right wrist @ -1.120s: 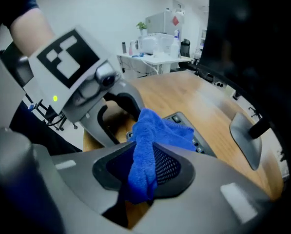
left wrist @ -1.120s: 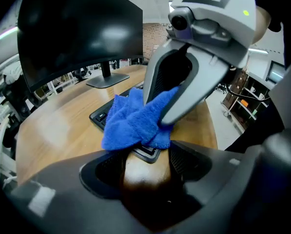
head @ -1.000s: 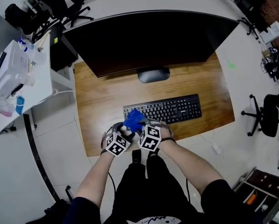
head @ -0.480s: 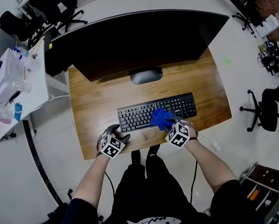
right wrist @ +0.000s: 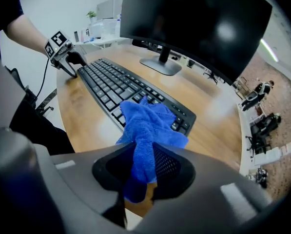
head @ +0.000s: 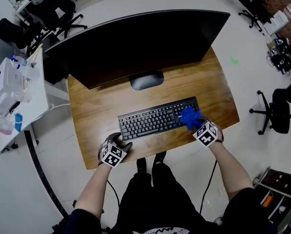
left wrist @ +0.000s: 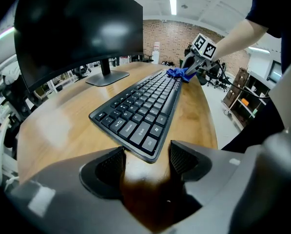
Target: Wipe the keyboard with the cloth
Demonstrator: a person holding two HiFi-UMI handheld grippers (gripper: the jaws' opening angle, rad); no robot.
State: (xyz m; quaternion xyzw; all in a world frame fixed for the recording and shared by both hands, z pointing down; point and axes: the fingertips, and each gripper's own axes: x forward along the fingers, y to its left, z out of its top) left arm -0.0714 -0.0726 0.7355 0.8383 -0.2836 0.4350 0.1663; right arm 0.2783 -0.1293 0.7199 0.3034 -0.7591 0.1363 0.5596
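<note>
Cloth (right wrist: 150,122) blue, fluffy, bunched, on keyboard (right wrist: 105,84)

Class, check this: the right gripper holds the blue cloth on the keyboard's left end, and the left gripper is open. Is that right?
Not quite: the head view shows the right gripper holding the blue cloth on the keyboard's right end.
</note>
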